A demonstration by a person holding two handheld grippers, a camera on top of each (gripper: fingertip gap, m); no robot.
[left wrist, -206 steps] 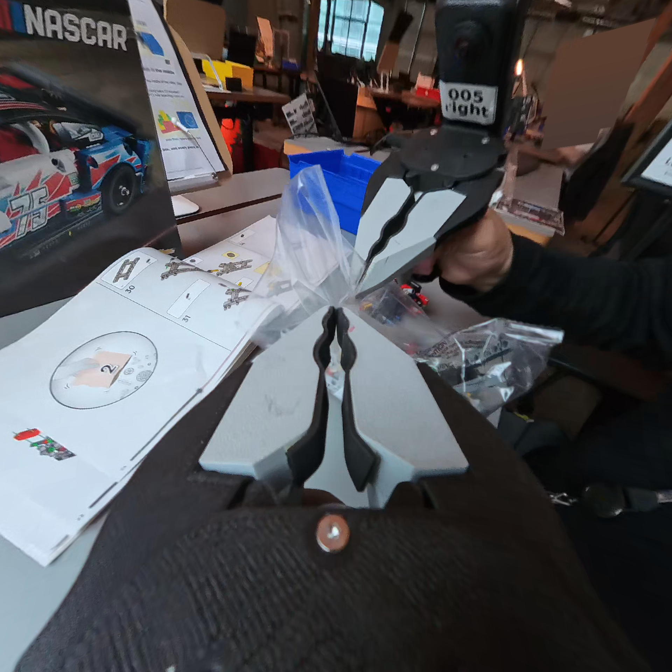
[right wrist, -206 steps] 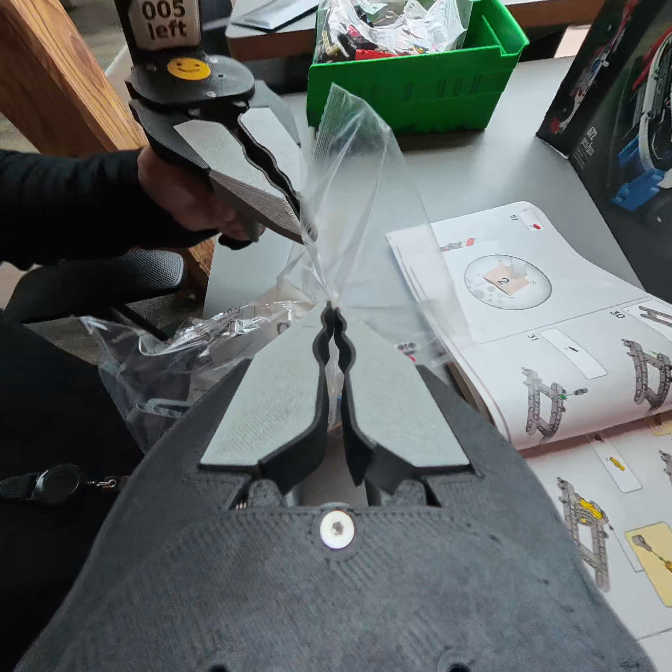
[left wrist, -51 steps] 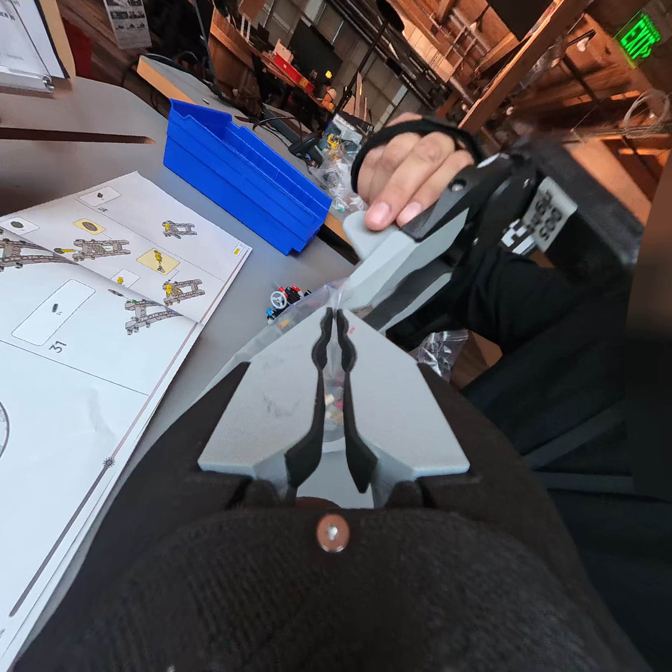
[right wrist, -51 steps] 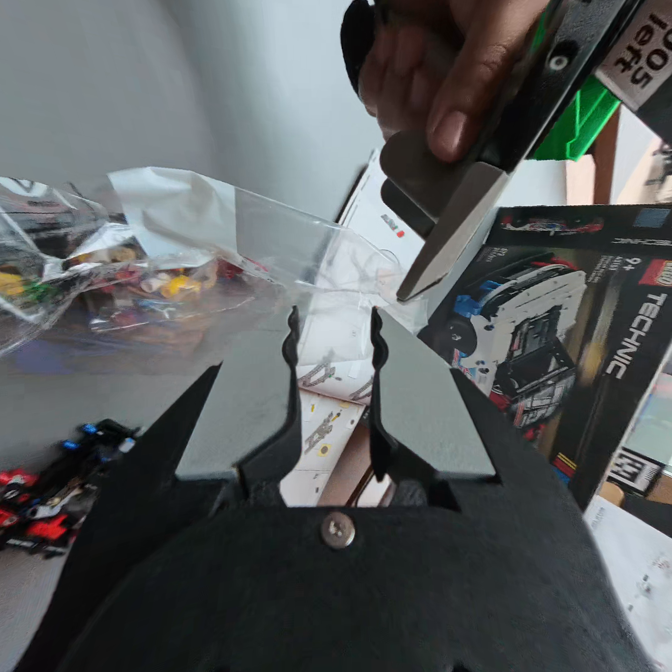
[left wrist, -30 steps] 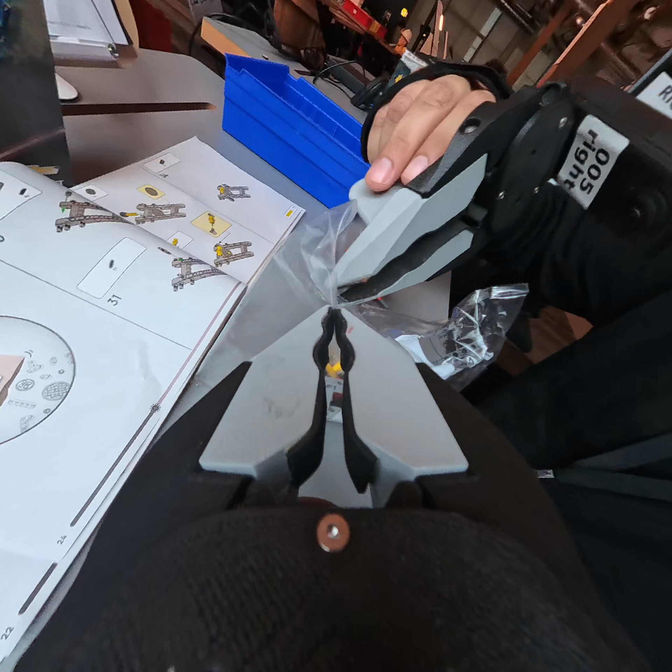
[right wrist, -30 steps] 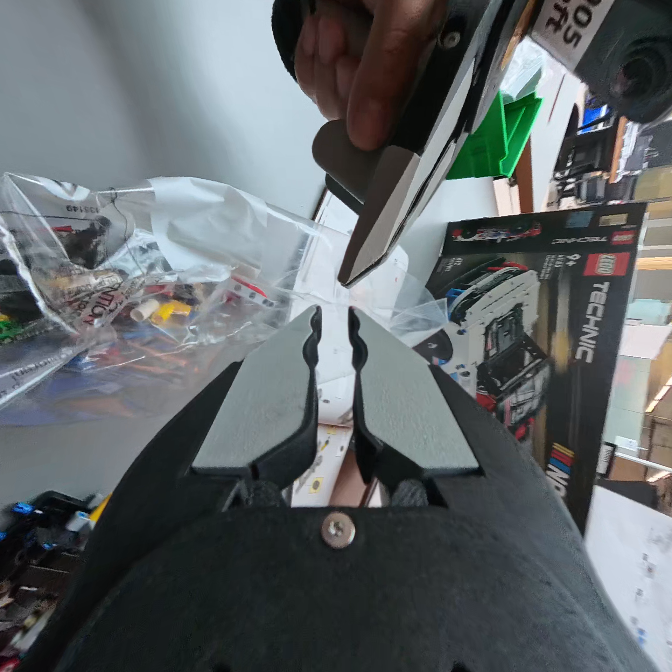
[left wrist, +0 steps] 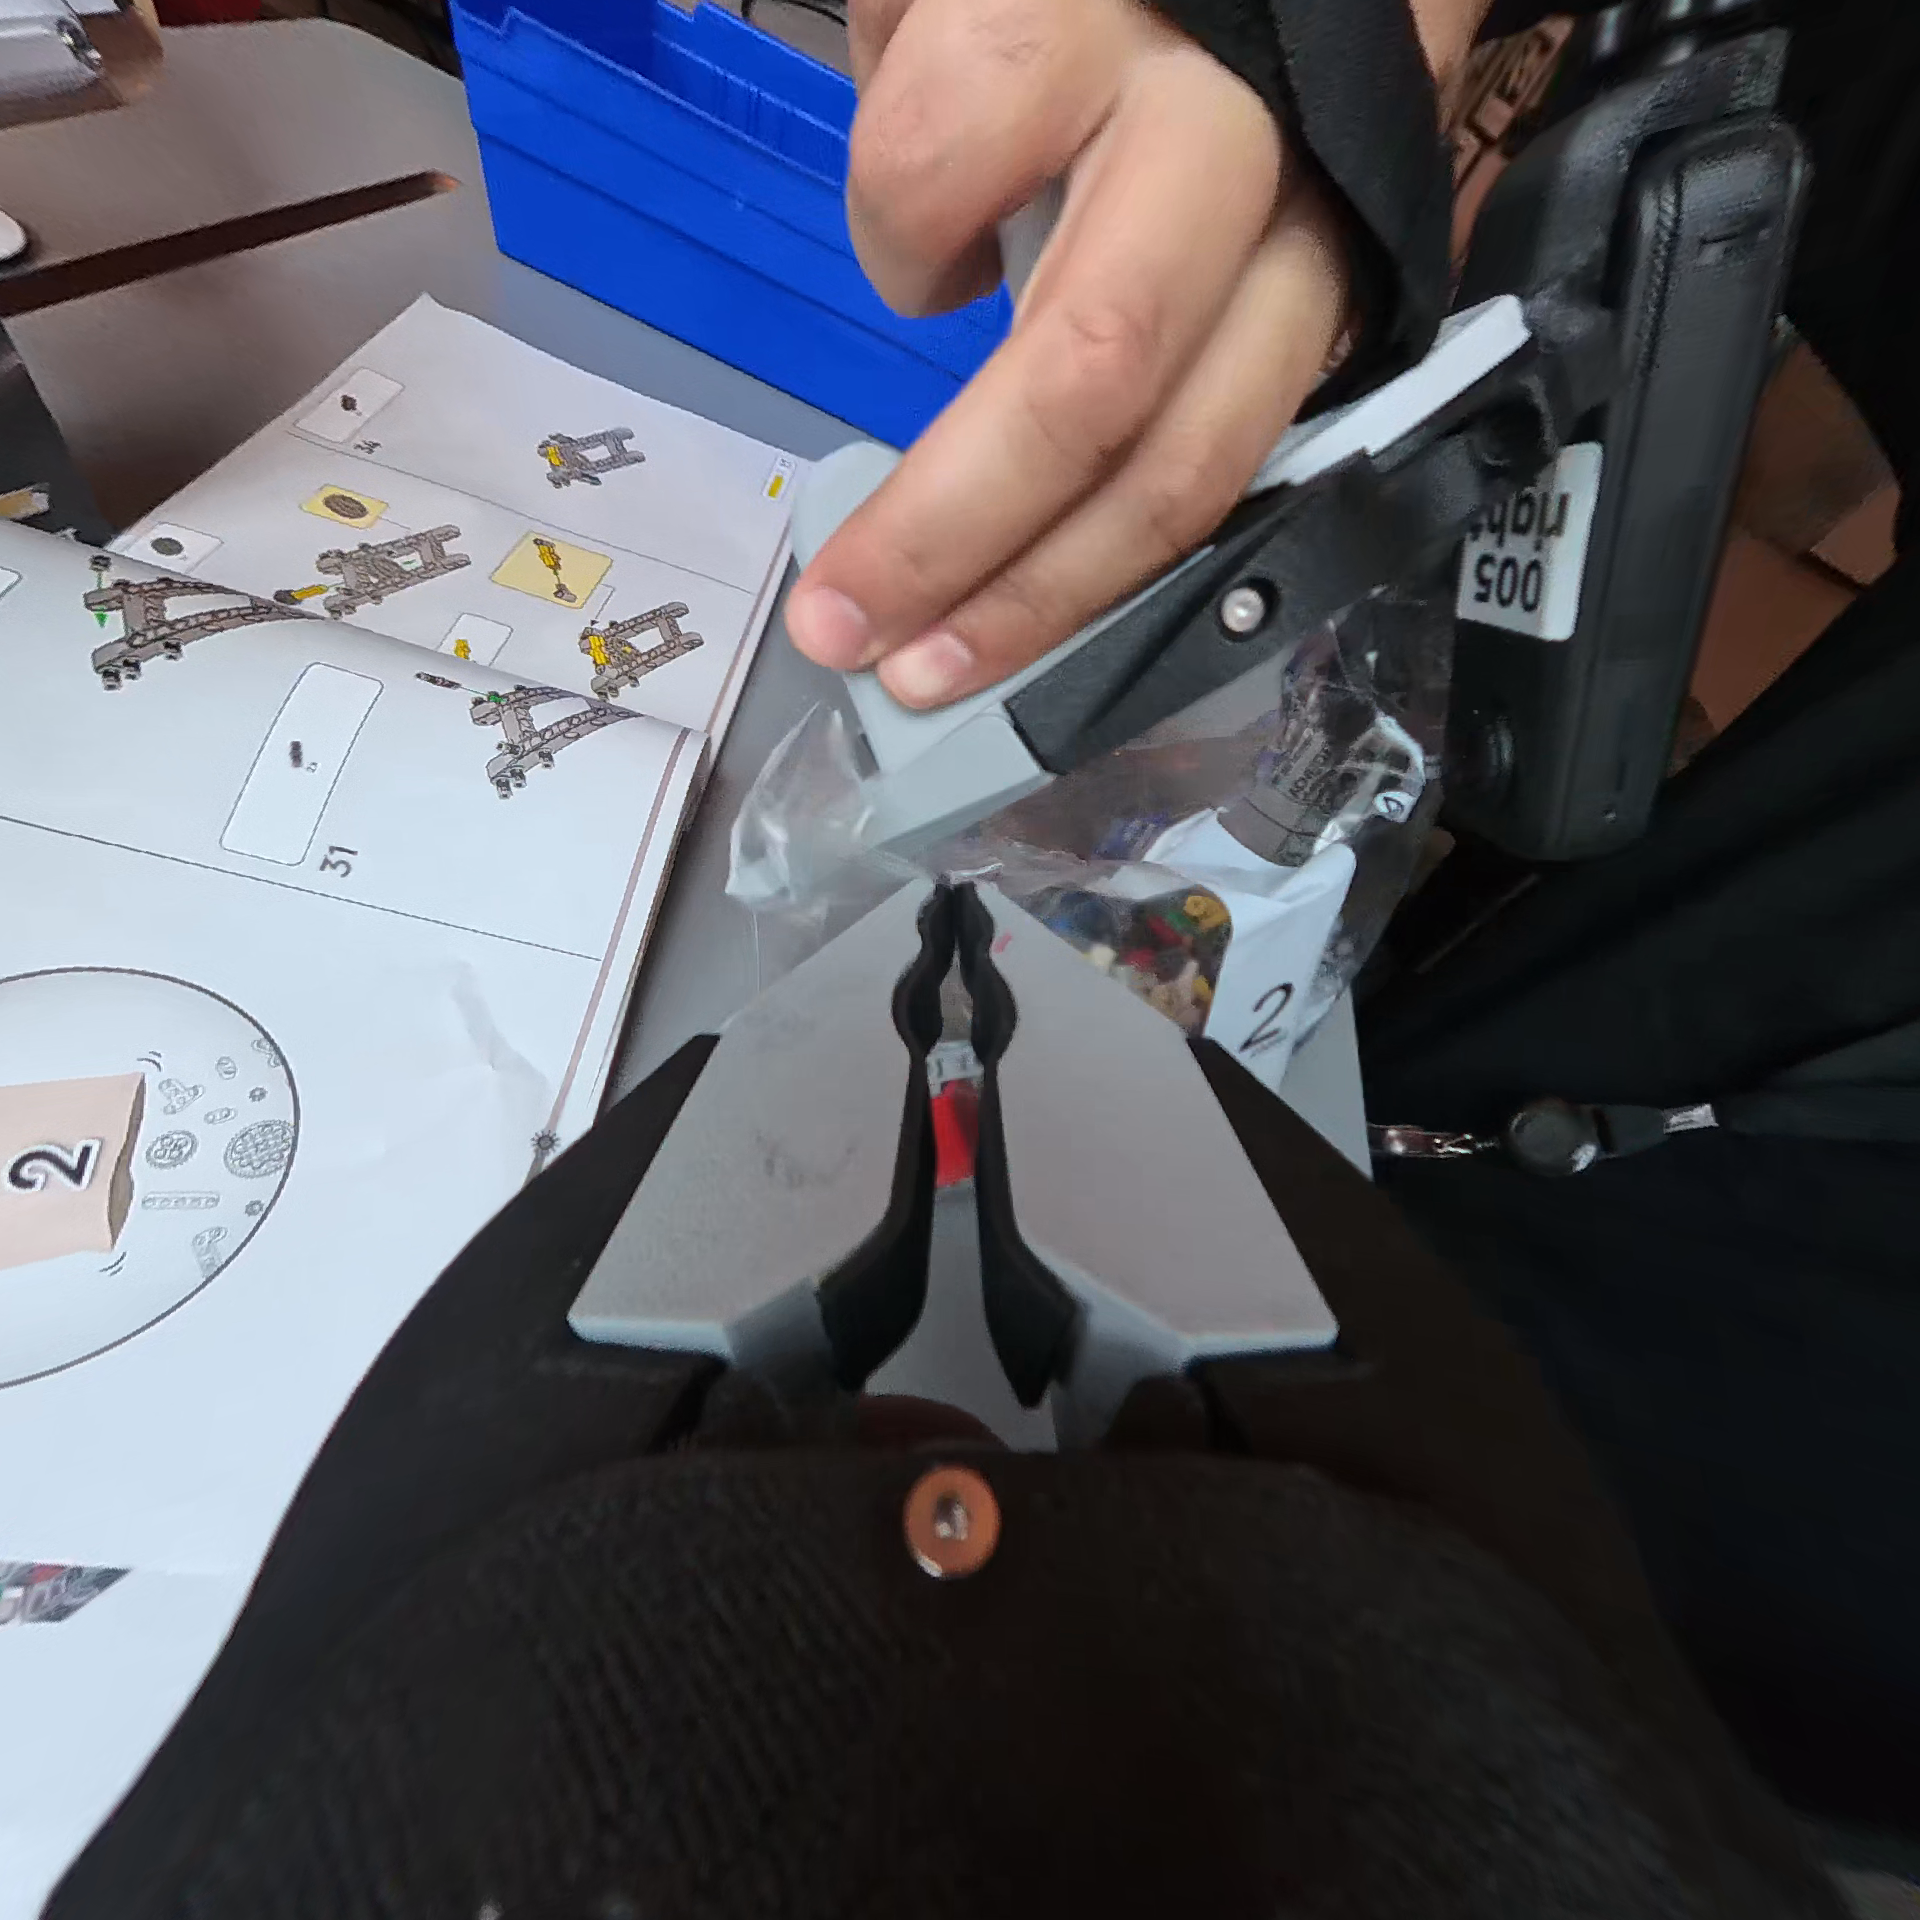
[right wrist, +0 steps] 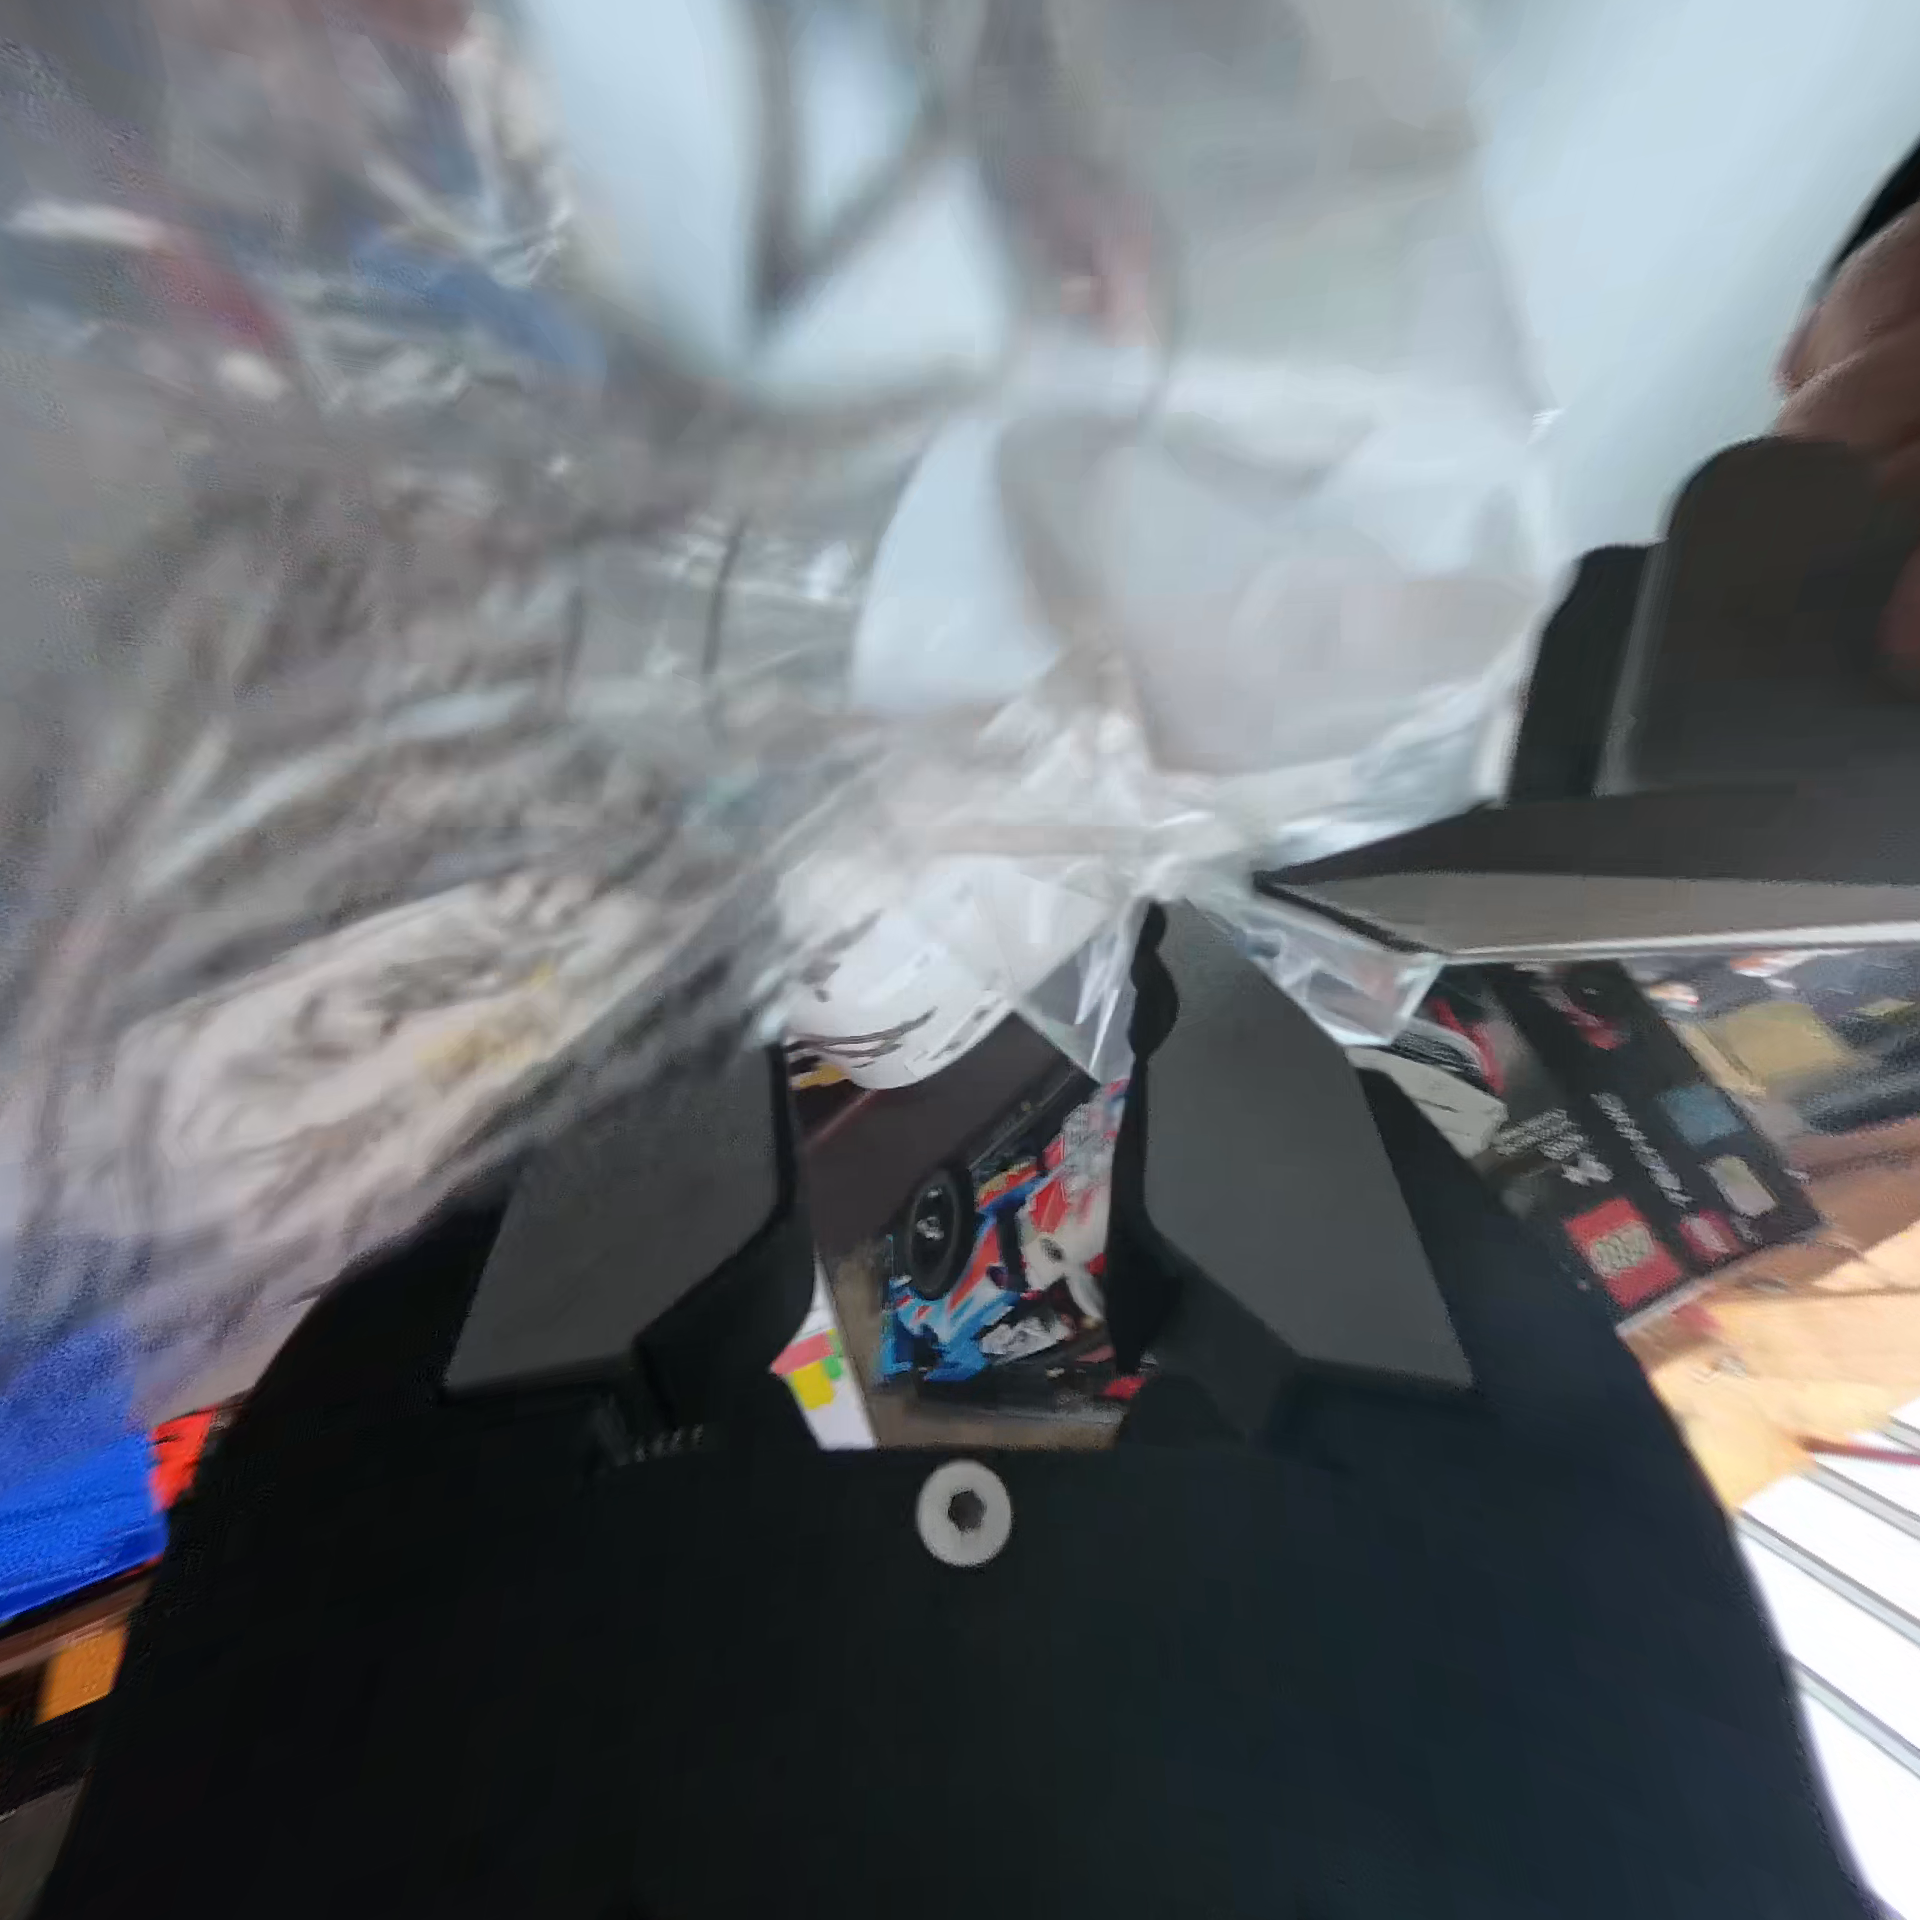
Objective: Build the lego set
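I clamp my left gripper (left wrist: pixel 951 904) on the bag (left wrist: pixel 1174 914) edge, holding it taut above the table (left wrist: pixel 312 187) beside the manual (left wrist: pixel 312 831). My right gripper (right wrist: pixel 966 997) stands parted around the plastic, apparently seeking a fresh bite to tear it open.

bag (left wrist: pixel 1278 831): clear plastic with a white panel, holding mixed yellow, red, green and blue pieces
left gripper (left wrist: pixel 954 904): grey fingers with black inner pads, black body
right gripper (left wrist: pixel 894 831): grey fingers, black body, white label
bin (left wrist: pixel 686 177): bright blue
booklet (left wrist: pixel 312 831): white pages, grey drawings, yellow boxes
bench (left wrist: pixel 260 229): plain grey
box (right wrist: pixel 1621 1143): black, with a red, white and blue car
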